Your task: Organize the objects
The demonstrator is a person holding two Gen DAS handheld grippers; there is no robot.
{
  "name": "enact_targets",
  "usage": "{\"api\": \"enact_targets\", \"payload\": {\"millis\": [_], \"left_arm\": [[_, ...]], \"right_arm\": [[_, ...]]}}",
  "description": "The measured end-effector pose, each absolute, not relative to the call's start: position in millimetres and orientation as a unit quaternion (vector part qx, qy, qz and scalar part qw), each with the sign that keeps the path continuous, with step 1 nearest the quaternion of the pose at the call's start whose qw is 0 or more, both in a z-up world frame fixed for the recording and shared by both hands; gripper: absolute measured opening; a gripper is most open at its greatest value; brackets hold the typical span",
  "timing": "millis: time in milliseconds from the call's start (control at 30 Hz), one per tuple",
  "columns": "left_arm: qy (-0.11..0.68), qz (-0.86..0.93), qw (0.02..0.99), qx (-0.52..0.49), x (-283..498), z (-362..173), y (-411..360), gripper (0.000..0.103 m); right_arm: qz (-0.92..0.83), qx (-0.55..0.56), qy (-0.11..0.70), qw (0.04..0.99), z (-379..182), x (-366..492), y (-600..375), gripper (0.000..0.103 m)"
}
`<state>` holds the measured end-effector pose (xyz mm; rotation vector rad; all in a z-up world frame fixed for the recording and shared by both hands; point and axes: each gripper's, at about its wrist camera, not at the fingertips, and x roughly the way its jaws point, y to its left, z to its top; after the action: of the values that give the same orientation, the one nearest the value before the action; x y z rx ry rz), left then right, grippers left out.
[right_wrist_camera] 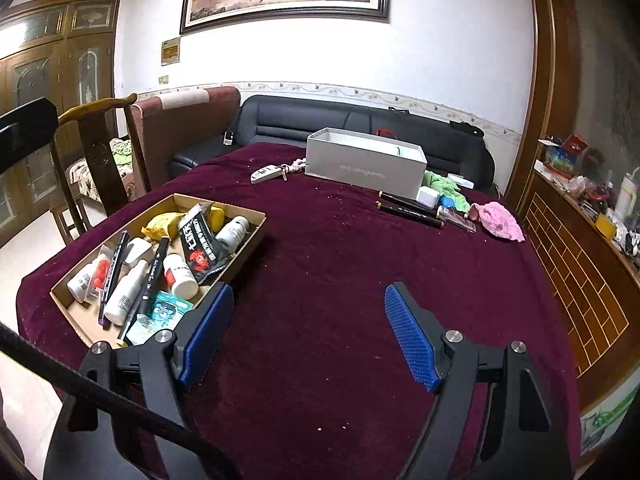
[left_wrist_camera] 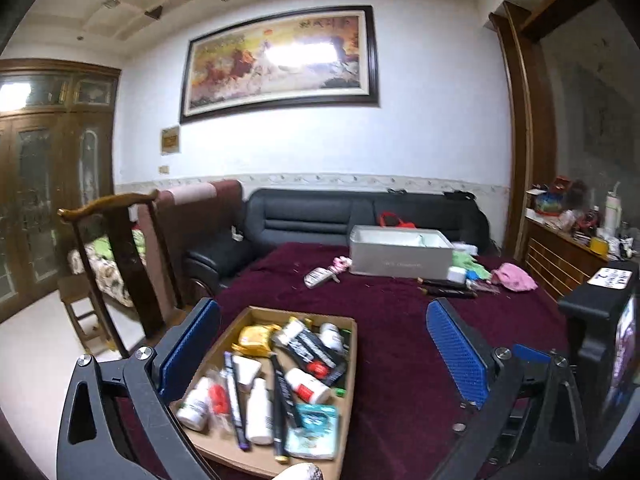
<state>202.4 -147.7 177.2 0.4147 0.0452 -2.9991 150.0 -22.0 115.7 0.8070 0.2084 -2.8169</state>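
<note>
A shallow cardboard tray (left_wrist_camera: pixel 349 364) (right_wrist_camera: pixel 256 227) on the dark red tablecloth holds several small items: white bottles (right_wrist_camera: pixel 185 275), black marker pens (right_wrist_camera: pixel 150 280), a black sachet (right_wrist_camera: pixel 200 246), a yellow packet (right_wrist_camera: pixel 162 226). My left gripper (left_wrist_camera: pixel 322 344) stands wide open above the tray with nothing between its blue pads. My right gripper (right_wrist_camera: pixel 308 324) is open too, over bare cloth just right of the tray. Farther back lie a grey box (right_wrist_camera: pixel 364 162), a key fob (right_wrist_camera: pixel 266 173), two black pens (right_wrist_camera: pixel 408 208) and a pink cloth (right_wrist_camera: pixel 502 220).
A wooden chair (right_wrist_camera: pixel 96 152) stands at the table's left edge, with a black sofa (right_wrist_camera: pixel 320 120) behind the table. A wooden sideboard (right_wrist_camera: pixel 580 264) crowded with items runs along the right. The other gripper's black body (left_wrist_camera: pixel 600 344) sits at the left wrist view's right edge.
</note>
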Motion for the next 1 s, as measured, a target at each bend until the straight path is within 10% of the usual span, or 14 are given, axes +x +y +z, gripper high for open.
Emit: {"api": "enact_targets", "payload": {"millis": [1000], "left_arm": [[0.031,-0.954,0.069,0.290,152.0,111.4,-153.4,0.101]], "right_arm": [[-0.936,0.315,0.090,0.132,83.3,124.7,-35.1,0.079]]}}
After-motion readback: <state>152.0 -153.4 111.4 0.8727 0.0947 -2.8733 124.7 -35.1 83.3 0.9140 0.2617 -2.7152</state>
